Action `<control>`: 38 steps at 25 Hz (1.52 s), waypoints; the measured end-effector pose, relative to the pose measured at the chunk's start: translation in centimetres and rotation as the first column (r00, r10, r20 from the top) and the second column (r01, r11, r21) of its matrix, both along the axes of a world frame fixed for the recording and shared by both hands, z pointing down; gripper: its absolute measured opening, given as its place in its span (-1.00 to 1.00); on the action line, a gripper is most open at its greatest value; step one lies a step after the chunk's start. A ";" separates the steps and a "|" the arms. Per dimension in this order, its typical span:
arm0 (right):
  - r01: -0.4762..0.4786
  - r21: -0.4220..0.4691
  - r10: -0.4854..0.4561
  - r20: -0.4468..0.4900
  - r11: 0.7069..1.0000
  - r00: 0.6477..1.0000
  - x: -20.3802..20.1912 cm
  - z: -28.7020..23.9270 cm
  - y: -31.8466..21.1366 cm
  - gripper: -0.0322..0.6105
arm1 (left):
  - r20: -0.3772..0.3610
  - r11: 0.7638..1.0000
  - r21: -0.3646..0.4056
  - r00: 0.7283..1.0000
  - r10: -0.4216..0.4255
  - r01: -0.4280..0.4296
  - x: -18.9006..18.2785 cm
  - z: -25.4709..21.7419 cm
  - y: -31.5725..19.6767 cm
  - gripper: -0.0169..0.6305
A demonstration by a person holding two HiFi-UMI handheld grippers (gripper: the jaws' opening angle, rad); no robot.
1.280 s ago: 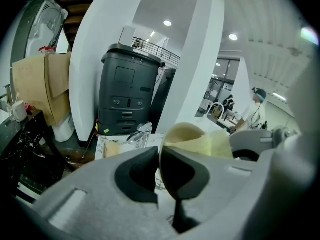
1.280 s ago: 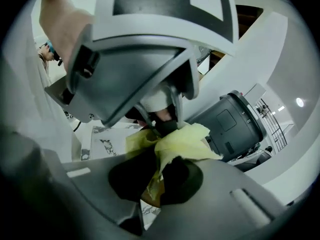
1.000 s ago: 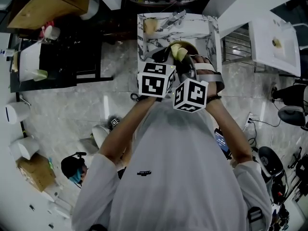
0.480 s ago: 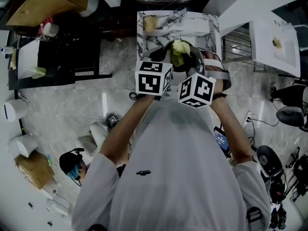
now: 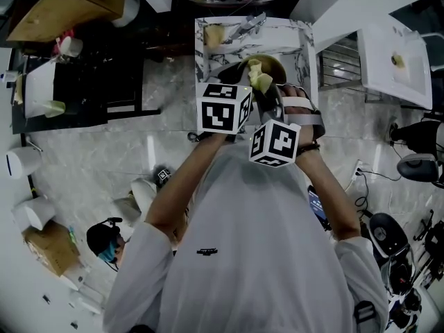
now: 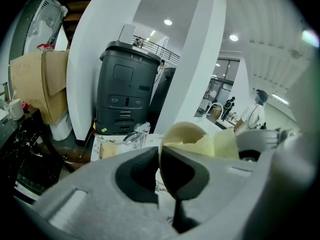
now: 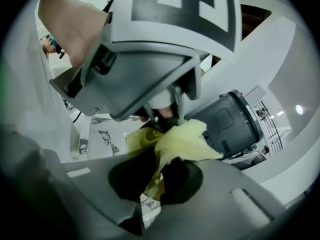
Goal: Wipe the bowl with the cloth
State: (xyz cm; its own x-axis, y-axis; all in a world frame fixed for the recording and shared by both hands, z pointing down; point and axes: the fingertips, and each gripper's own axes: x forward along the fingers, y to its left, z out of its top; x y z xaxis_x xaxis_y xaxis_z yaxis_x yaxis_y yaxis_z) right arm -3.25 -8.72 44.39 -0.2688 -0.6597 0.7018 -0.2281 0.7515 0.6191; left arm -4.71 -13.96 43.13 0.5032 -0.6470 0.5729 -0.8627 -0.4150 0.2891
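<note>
Left gripper (image 6: 159,156) pinches the bowl (image 6: 184,132) by its rim — right gripper (image 7: 156,171), clamped on the cloth (image 7: 182,139), meets the bowl's mouth just ahead.

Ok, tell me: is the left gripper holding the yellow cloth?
No, the left gripper clamps the bowl by its rim; the right gripper pinches the yellow cloth.

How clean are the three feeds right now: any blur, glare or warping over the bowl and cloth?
Head view: dim and fisheye-bent at the edges, the bowl in shadow, the cloth readable. Left gripper view: ceiling lights glare, the bowl rim is clear, the foreground soft. Right gripper view: heavy dark vignette, the cloth clear, everything nearer blurred.
</note>
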 end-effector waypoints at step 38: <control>-0.017 -0.190 0.070 0.277 0.982 0.958 0.3 0.9 -0.2 -0.83 | 0.012 0.997 -0.071 1.000 -0.005 0.006 -0.4 2.9 1.7 -0.90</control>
State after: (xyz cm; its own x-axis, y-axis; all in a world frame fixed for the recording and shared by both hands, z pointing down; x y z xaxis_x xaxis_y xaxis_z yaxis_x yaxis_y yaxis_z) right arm -2.98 -8.88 45.27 -0.4460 -0.5424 0.7119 -0.4081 0.8312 0.3776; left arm -5.10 -12.22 45.98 0.4924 -0.6073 0.6235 -0.8686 -0.3890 0.3070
